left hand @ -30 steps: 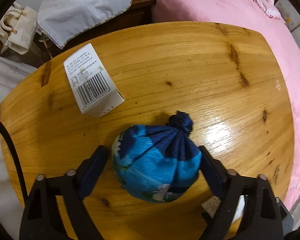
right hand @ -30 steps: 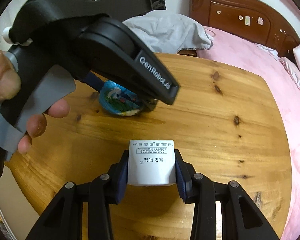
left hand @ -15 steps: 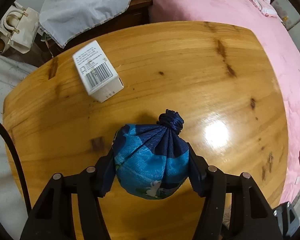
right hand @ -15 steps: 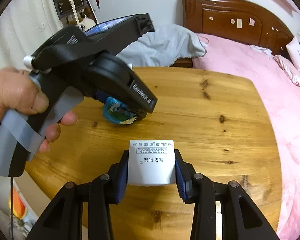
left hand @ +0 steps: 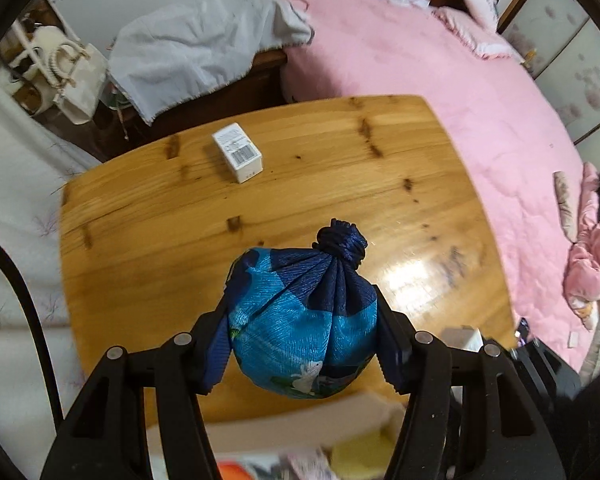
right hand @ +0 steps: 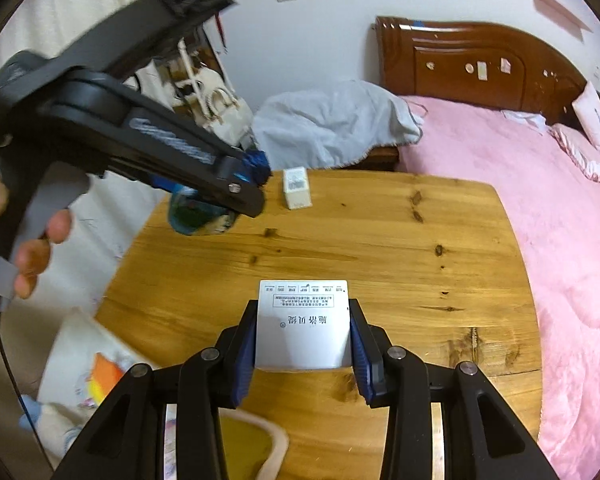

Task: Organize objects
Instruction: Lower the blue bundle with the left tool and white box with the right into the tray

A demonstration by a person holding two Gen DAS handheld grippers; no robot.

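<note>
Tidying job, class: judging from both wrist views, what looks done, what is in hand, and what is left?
Done: nothing visibly put away yet. In hand: the left gripper is shut on the blue cloth bundle, lifted clear of the table; the right gripper is shut on a white box. Left: a second white box lies on the table.

Left claw [right hand: 236, 184] is motion-blurred, hiding most of the blue cloth bundle [right hand: 198, 220]; the bin [right hand: 88, 364] at seven o'clock is blurred, contents unreadable

black tool [left hand: 302, 354], blue pads [right hand: 359, 356], silver screws
</note>
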